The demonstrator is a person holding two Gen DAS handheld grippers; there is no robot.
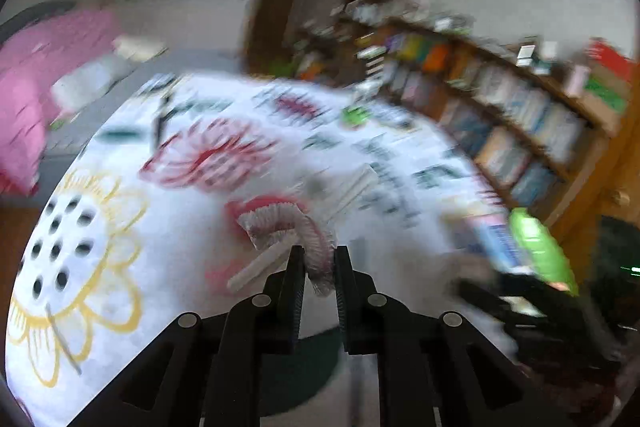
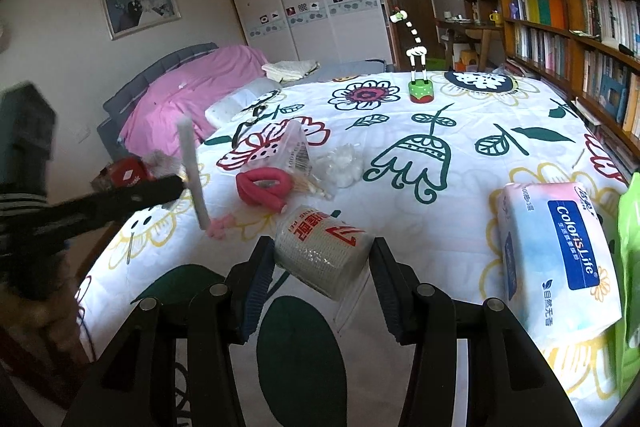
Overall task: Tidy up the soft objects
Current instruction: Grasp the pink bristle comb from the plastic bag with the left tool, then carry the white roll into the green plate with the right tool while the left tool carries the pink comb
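In the right wrist view my right gripper (image 2: 322, 255) is shut on a white bandage roll (image 2: 320, 247) with red lettering, held tilted just above the flowered bedspread (image 2: 460, 163). My left gripper (image 1: 319, 257) is shut on a crinkled white-and-pink elastic piece (image 1: 288, 223); that view is blurred. From the right wrist view the left gripper (image 2: 176, 187) is at the left, above the bed's edge, and a white stick (image 2: 192, 171) with a pink tip (image 2: 218, 227) hangs at it. A pink foam curler (image 2: 262, 189) lies on the bed between them.
A bag of cotton swabs (image 2: 296, 151) and a bag of cotton balls (image 2: 340, 163) lie behind the curler. A tissue pack (image 2: 556, 259) and a green bag (image 2: 630, 267) sit at the right. A giraffe figure (image 2: 420, 83) stands farther back, bookshelves (image 2: 580, 39) beyond.
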